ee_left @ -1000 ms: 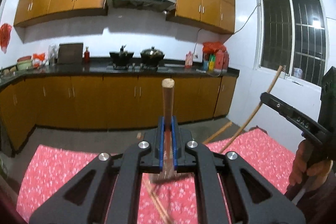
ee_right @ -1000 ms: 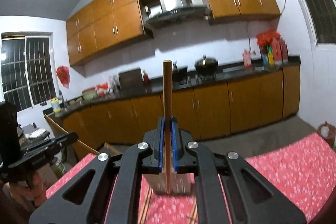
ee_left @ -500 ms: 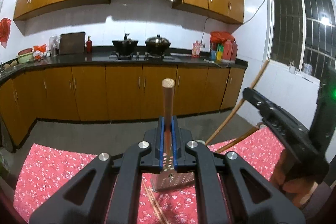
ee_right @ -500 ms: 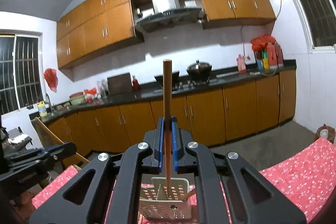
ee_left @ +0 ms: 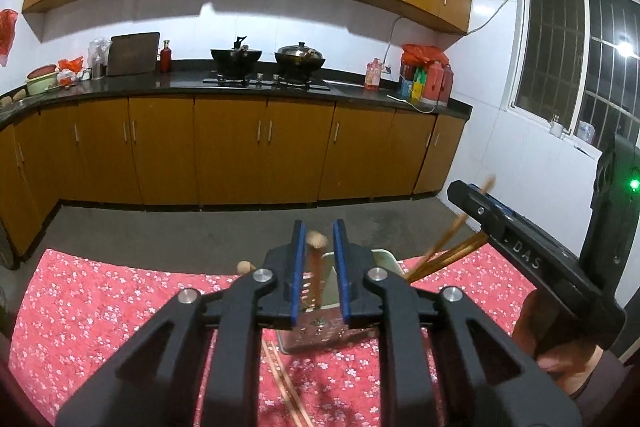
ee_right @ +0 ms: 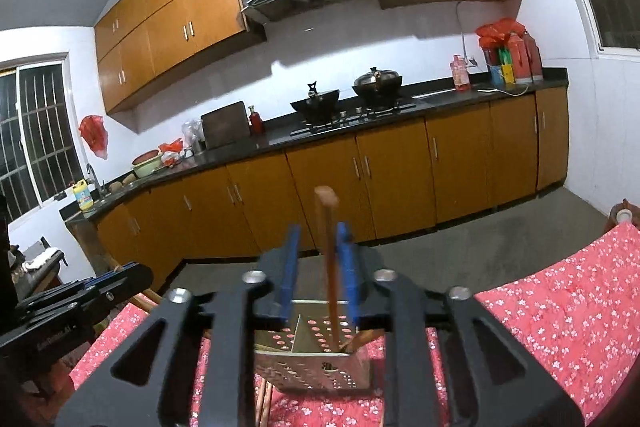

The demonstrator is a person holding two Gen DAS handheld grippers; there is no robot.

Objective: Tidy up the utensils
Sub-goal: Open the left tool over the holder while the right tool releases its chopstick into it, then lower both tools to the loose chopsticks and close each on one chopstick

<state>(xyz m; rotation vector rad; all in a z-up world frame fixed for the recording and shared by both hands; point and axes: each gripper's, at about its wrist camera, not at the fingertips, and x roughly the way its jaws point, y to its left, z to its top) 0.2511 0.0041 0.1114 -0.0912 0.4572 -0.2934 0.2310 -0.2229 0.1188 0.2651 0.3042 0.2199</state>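
Note:
A perforated metal utensil holder point(ee_left: 320, 331) point(ee_right: 316, 359) stands on the red floral tablecloth point(ee_left: 120, 307). My left gripper point(ee_left: 318, 247) is open over the holder; a wooden chopstick point(ee_left: 314, 267) stands loose between its jaws, its lower end in the holder. My right gripper point(ee_right: 318, 247) is open too; another chopstick point(ee_right: 330, 259) stands between its jaws, tip down in the holder's right compartment. The right gripper also shows in the left wrist view point(ee_left: 472, 199), with chopsticks point(ee_left: 444, 255) leaning out of the holder beneath it.
Loose chopsticks point(ee_left: 284, 383) lie on the cloth in front of the holder. A wooden handle end point(ee_left: 245, 266) pokes up left of the holder. Kitchen cabinets point(ee_left: 240, 155) and grey floor lie beyond the table's far edge.
Both grippers have tipped down over the holder and opened. Each chopstick, held tight before, now stands loose between the jaws with its lower end in the holder.

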